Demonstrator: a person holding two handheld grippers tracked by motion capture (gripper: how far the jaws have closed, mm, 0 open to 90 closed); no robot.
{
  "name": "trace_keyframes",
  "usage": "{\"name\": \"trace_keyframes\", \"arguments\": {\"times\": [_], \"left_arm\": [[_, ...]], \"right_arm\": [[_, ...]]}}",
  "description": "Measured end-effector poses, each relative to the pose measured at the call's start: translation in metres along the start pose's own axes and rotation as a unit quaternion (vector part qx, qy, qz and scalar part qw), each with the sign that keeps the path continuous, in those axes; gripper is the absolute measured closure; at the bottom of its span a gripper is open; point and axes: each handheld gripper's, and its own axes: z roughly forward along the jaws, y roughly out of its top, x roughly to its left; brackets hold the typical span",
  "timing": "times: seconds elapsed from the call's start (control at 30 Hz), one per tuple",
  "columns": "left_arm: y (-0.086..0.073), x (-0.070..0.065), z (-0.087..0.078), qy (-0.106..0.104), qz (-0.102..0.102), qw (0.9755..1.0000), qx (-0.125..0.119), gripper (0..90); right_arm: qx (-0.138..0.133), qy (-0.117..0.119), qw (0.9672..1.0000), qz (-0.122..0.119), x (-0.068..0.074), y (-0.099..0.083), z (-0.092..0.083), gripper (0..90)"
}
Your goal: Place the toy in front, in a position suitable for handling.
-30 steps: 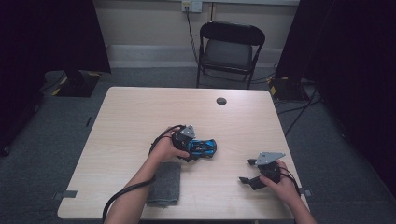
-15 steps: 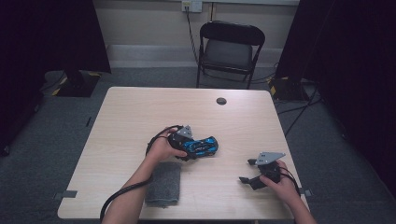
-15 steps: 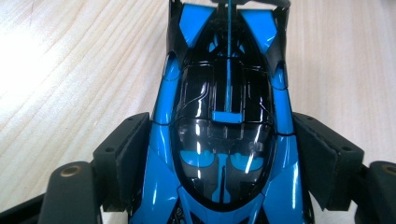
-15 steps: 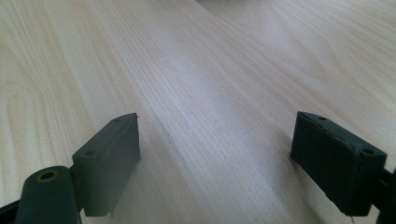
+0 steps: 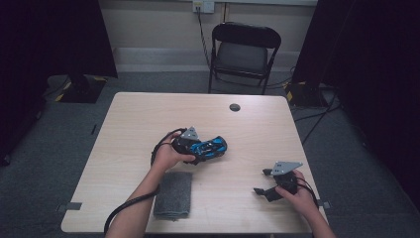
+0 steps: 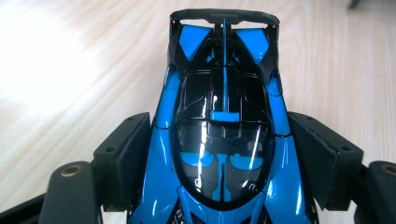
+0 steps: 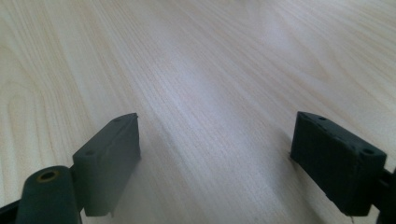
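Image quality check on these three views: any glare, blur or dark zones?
High view: dark curtains on both sides, table evenly lit, soft overall. Left gripper view: wood blown out at upper left, reflections streak the toy car canopy. Right gripper view: left gripper pad blurred, wood grain sharp farther off.

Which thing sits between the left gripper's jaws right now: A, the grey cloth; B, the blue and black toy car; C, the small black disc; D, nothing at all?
B: in the left gripper view the blue and black toy car fills the gap, both jaws against its sides.
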Motion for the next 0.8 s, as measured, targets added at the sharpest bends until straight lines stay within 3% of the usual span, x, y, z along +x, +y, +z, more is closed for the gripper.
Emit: {"name": "trace_keyframes", "arguments": {"times": [0.1, 0.13, 0.2, 0.3, 0.4, 0.43, 0.63, 0.8], "left_arm": [[-0.001, 0.006, -0.006, 0.03, -0.018, 0.9994, -0.006, 24.6], [-0.001, 0.006, -0.006, 0.03, -0.018, 0.9994, -0.006, 24.6], [-0.003, 0.01, -0.009, 0.066, -0.022, 0.9975, 0.0, 24.6], [-0.004, 0.013, -0.01, 0.081, -0.03, 0.9963, 0.0, 24.6], [-0.009, 0.017, -0.012, 0.109, -0.042, 0.9932, -0.001, 24.6], [-0.009, 0.017, -0.012, 0.109, -0.042, 0.9932, -0.001, 24.6], [-0.02, 0.022, -0.013, 0.145, -0.061, 0.9875, 0.009, 24.5], [-0.025, 0.023, -0.013, 0.155, -0.079, 0.9847, 0.014, 24.5]], "right_arm": [[0.0, -0.001, 1.0, -0.001, 0.0, 0.0, 0.0, 15.0], [0.0, -0.001, 1.0, -0.001, 0.0, 0.0, 0.0, 15.0], [0.0, -0.001, 1.0, -0.001, 0.0, 0.0, 0.0, 15.0], [0.0, 0.0, 1.0, 0.0, 0.0, 0.0, 0.0, 15.0], [0.0, -0.001, 1.0, -0.001, 0.0, 0.0, 0.0, 14.8], [0.0, -0.001, 1.0, -0.001, 0.0, 0.0, 0.0, 14.8], [0.0, -0.001, 1.0, -0.001, 0.0, 0.0, 0.0, 14.8], [0.0, -0.001, 1.0, -0.002, 0.0, 0.0, 0.0, 14.7]]}}
